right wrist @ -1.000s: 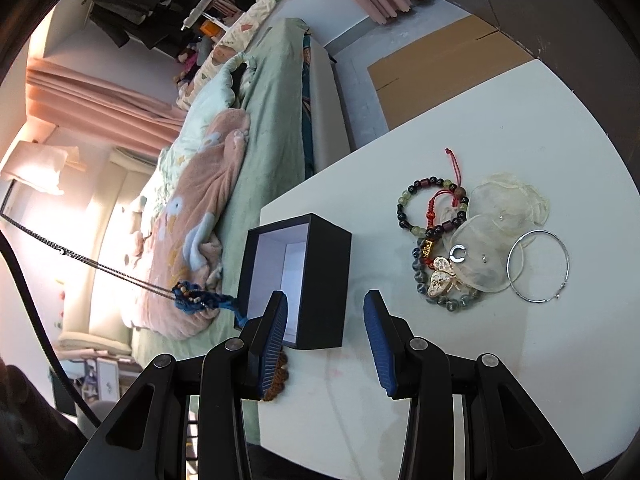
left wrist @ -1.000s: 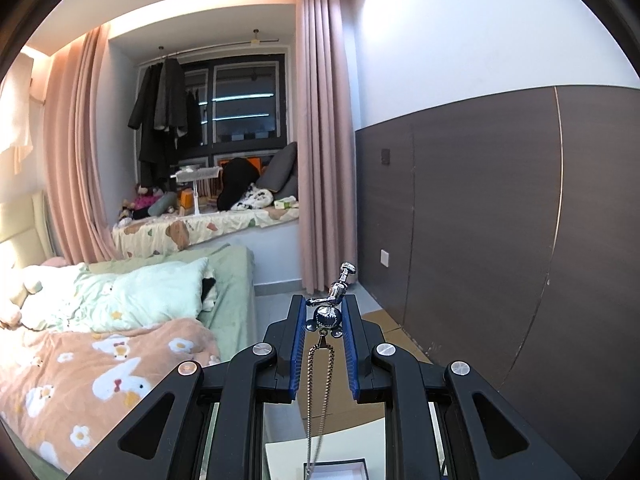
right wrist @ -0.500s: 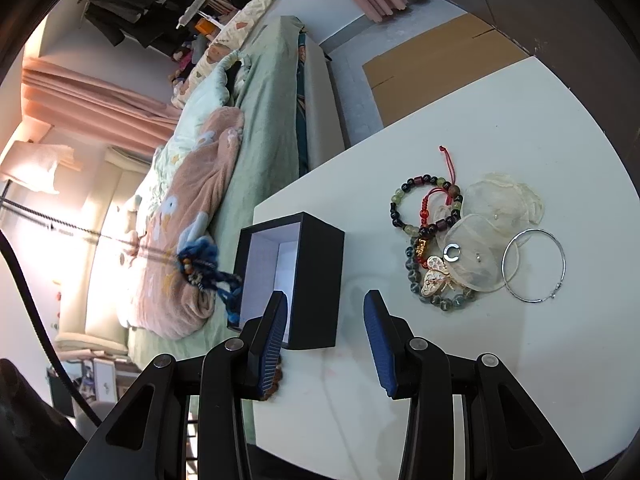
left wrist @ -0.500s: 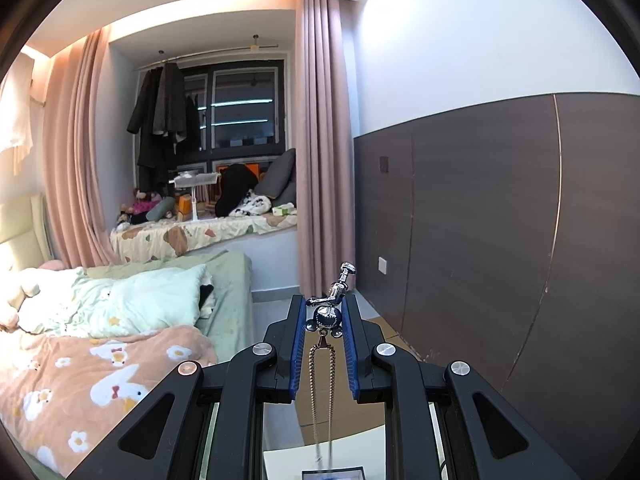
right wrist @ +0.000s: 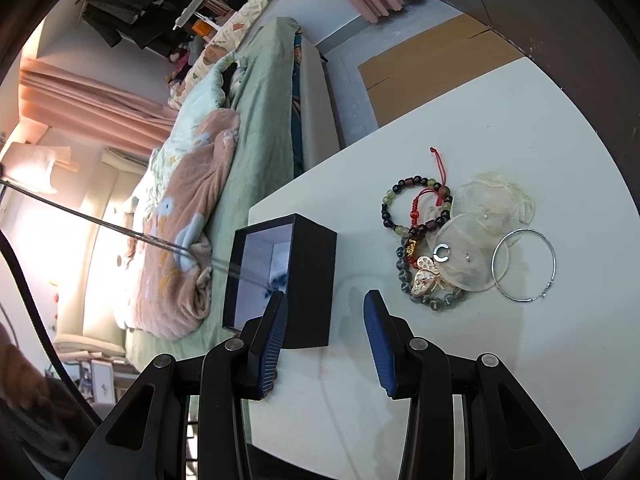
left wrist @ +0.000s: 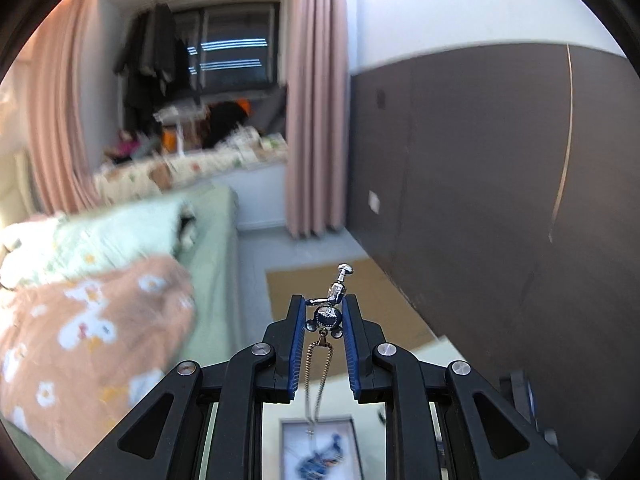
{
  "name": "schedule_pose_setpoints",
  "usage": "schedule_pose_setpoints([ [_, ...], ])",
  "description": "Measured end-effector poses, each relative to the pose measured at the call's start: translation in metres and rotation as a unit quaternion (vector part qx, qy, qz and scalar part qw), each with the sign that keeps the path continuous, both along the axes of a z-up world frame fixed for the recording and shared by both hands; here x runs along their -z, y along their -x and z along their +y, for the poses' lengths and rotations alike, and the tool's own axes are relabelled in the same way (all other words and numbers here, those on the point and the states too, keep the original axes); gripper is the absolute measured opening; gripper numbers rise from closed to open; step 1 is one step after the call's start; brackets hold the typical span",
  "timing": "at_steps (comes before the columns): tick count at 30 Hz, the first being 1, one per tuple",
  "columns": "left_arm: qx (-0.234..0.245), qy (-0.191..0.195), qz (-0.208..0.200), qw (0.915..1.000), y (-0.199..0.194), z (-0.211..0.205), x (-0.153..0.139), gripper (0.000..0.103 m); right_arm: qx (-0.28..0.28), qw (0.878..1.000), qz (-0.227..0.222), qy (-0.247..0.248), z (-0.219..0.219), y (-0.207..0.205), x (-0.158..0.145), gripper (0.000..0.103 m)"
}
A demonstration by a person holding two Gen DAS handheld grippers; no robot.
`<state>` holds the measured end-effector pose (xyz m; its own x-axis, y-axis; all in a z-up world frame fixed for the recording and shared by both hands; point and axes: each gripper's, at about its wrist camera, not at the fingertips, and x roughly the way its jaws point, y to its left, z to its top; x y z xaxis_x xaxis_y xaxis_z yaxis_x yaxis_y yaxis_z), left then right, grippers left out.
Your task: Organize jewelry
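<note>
My left gripper (left wrist: 324, 312) is shut on a silver figure pendant (left wrist: 327, 316) of a necklace. Its chain (left wrist: 316, 384) hangs straight down into the open black box (left wrist: 316, 448) below, where a blue tassel (left wrist: 320, 454) lies. In the right wrist view the chain (right wrist: 120, 228) runs slanted from the upper left into the black box (right wrist: 312, 280) on the white table (right wrist: 460, 360). My right gripper (right wrist: 324, 340) is open and empty, just in front of the box. A pile of beaded bracelets (right wrist: 412, 216), a butterfly brooch (right wrist: 426, 280) and a silver bangle (right wrist: 524, 264) lies to the right.
Translucent pouches (right wrist: 480, 232) lie under the jewelry pile. A bed with a pink and green quilt (right wrist: 188, 208) runs along the table's left side. A dark wall panel (left wrist: 500, 200) stands to the right. Cardboard (right wrist: 432, 52) lies on the floor beyond the table.
The left gripper has dropped and tilted down over the box. The blue tassel end of the necklace has gone from hanging beside the box to inside it. The right gripper barely moved.
</note>
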<state>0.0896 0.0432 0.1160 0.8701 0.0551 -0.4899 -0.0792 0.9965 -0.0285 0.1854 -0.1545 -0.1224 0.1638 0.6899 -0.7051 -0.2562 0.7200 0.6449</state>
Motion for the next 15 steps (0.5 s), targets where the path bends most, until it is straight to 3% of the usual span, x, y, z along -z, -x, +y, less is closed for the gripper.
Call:
schedule_pose_setpoints([
  [2, 0.024, 0.008, 0.041, 0.9989, -0.008, -0.002, 0.019, 0.022, -0.001, 1.0, 0.0, 0.001, 0.0, 0.0, 0.0, 0.041],
  [3, 0.028, 0.011, 0.056, 0.998, -0.01, -0.001, 0.028, 0.031, -0.002, 1.0, 0.0, 0.001, 0.001, 0.0, 0.0, 0.041],
  [4, 0.029, 0.015, 0.063, 0.9975, -0.008, 0.0, 0.035, 0.051, -0.003, 1.0, 0.001, 0.002, 0.001, 0.0, 0.0, 0.041],
  [5, 0.028, 0.022, 0.069, 0.997, -0.005, 0.004, 0.043, 0.061, -0.004, 1.0, 0.001, 0.002, 0.002, 0.0, 0.0, 0.041],
  [6, 0.025, 0.027, 0.07, 0.9969, -0.002, 0.008, 0.048, 0.079, -0.005, 1.0, 0.001, 0.002, 0.002, 0.0, 0.0, 0.041],
  [7, 0.017, 0.035, 0.067, 0.997, 0.005, 0.014, 0.054, 0.087, -0.006, 1.0, 0.001, 0.002, 0.003, 0.0, 0.0, 0.041],
  [15, -0.033, 0.074, 0.128, 0.9885, 0.037, 0.047, 0.118, 0.087, -0.007, 1.0, 0.001, 0.009, 0.005, 0.0, 0.001, 0.041],
])
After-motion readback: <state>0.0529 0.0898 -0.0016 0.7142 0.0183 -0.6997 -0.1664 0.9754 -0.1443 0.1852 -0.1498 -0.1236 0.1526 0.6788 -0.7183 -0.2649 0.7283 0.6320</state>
